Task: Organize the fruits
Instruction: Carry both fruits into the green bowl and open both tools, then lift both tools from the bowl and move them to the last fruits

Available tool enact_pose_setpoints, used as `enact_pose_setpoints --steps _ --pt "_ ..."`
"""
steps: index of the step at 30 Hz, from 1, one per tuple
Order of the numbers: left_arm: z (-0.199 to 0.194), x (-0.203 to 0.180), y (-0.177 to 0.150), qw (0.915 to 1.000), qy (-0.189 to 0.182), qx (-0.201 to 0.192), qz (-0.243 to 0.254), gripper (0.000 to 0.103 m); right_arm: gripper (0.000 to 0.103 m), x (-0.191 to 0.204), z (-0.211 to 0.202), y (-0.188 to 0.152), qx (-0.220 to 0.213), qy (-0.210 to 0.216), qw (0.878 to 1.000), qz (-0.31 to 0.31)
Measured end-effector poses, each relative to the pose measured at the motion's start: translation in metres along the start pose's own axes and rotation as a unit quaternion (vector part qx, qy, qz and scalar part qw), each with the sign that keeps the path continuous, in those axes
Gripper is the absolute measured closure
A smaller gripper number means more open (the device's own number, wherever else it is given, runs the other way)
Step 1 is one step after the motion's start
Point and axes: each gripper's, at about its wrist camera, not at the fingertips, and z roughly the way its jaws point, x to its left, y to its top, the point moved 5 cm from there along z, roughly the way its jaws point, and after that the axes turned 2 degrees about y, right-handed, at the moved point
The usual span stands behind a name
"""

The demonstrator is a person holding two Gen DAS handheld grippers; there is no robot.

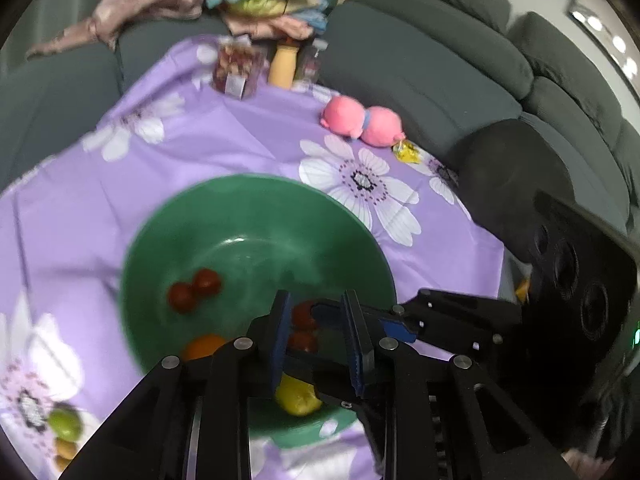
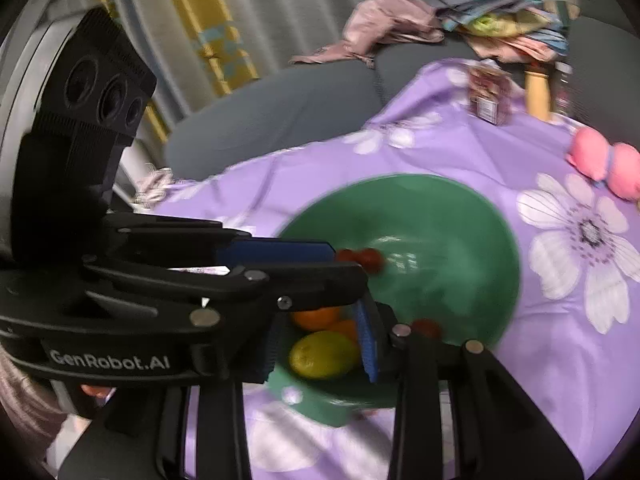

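Both claws hung over the green bowl (image 1: 256, 208).
Left claw (image 1: 320, 340) and right claw (image 2: 320, 344) stood open, empty; lemon (image 2: 322, 354), oranges (image 2: 316, 318), tomatoes (image 1: 194, 290) inside.

Bowl (image 1: 256, 216): smooth green surface, glossy, with light reflections on the inner wall. Cloth (image 1: 224, 144) over the counter: thin lilac fabric, printed flowers, slight sheen, creased. Left gripper (image 1: 320, 340) and right gripper (image 2: 320, 344): matt black plastic bodies, bright metal pivot pins, ribbed blue pads on the fingers (image 2: 368, 344). Lemon (image 2: 322, 354): dimpled yellow skin, mild gloss. Tomatoes (image 1: 194, 290): smooth red skin. Pink toy (image 1: 362, 120): soft plush. Sofa (image 1: 420, 64): matt grey upholstery.
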Motion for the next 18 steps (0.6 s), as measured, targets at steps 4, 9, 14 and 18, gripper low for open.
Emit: enact_pose_setpoints --steps 4,9,14,18 --pt "0.019 -0.001 0.003 0.9995 0.016 0.014 -0.021 0.069 0.066 -0.016 -0.001 -0.006 0.000 -0.018 1.000 0.015" --pt "0.004 -0.013 0.004 0.9995 0.022 -0.011 -0.020 0.040 0.029 -0.031 -0.035 -0.017 -0.032 -0.077 0.997 0.001" --pt "-0.042 -0.018 0.005 0.9970 0.045 -0.060 -0.018 0.015 0.025 -0.031 -0.061 -0.018 -0.061 -0.075 0.995 0.009" --pt "-0.072 -0.005 -0.002 0.9938 0.071 -0.082 -0.022 0.013 0.019 -0.012 -0.077 -0.022 -0.075 -0.078 0.994 -0.004"
